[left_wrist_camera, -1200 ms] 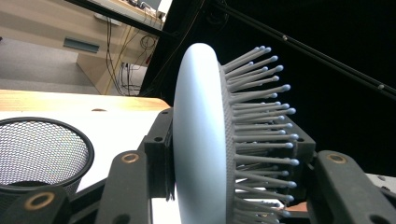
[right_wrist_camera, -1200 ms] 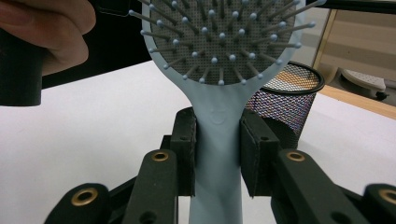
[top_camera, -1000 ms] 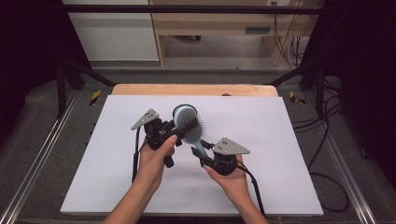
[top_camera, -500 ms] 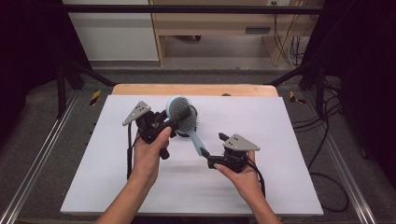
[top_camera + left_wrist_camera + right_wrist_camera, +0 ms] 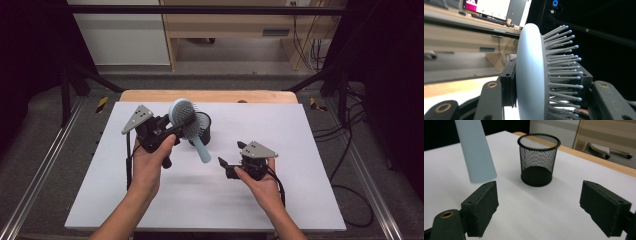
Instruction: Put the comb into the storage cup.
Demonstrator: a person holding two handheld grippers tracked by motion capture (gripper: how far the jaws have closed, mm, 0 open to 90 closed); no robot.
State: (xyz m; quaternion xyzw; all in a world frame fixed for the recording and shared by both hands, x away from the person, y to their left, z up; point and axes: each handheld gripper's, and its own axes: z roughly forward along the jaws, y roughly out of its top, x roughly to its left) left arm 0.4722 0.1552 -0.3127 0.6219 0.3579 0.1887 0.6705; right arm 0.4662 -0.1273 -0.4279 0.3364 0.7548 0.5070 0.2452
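Nearest the person, the right tool [image 5: 231, 154] sits low over the white tabletop [image 5: 300, 200], held in the right hand [image 5: 260, 182] with its grey plate uppermost. Its jaws have just been opening and now stand wide apart with nothing between them. In the right gripper view, bare white surface shows in the gap, and the black pads [image 5: 482, 207] touch nothing.

Farther in and to the left, the left hand [image 5: 150, 162] carries the left tool [image 5: 172, 131] raised above the tabletop. This tool is clamped on the head of a pale blue hairbrush [image 5: 184, 117] — one pad against the smooth back, the other pressed into the bristle side. In the left gripper view the brush head [image 5: 531, 75] stands edge-on between the jaws, its grey ball-tipped bristles [image 5: 562, 67] pointing to that view's right.

The brush handle [image 5: 200, 149] slants down toward the person and toward the right tool, its end clear of the surface and apart from the right tool's jaws. In the right gripper view the handle end [image 5: 476, 152] hangs just above and beyond the left-hand pad.

Beyond the brush stands a black wire-mesh cup [image 5: 202, 127] — upright on the tabletop, mouth open, nothing visible inside in the right gripper view [image 5: 538, 160]. From above, the brush head overlaps its near rim; whether they touch cannot be told.
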